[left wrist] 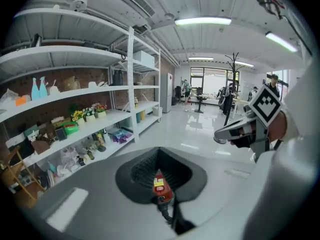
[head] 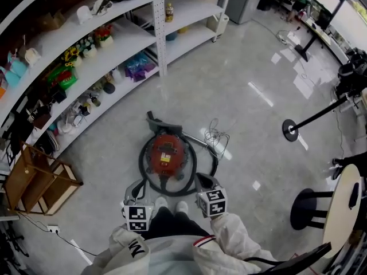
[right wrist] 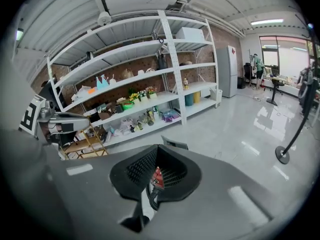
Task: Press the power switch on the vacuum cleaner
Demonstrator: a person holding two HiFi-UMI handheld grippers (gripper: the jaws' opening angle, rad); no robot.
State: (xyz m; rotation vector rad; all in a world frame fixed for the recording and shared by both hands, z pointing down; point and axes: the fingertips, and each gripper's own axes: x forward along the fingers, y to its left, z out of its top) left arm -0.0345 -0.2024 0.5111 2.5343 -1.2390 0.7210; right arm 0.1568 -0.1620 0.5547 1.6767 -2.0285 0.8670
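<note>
- Nothing is pressed yet. The vacuum cleaner (head: 167, 153) sits on the floor at your 12 o'clock, just past your shoes (head: 161, 203), untouched by either tool.
- The whole reach and press look to be still ahead. The switch itself can't be picked out on the red top.
- You hold the left gripper (head: 136, 188) at the vacuum's 7 o'clock and the right gripper (head: 204, 182) at its 5 o'clock, both close to your body and pointing forward.
- Both tongs are closed together and empty; the vacuum only shows through the gap behind their tips.

Vacuum cleaner (head: 167, 153) glossy red plastic; floor (head: 241, 96) polished, reflective; rack (head: 23, 176) wood.
</note>
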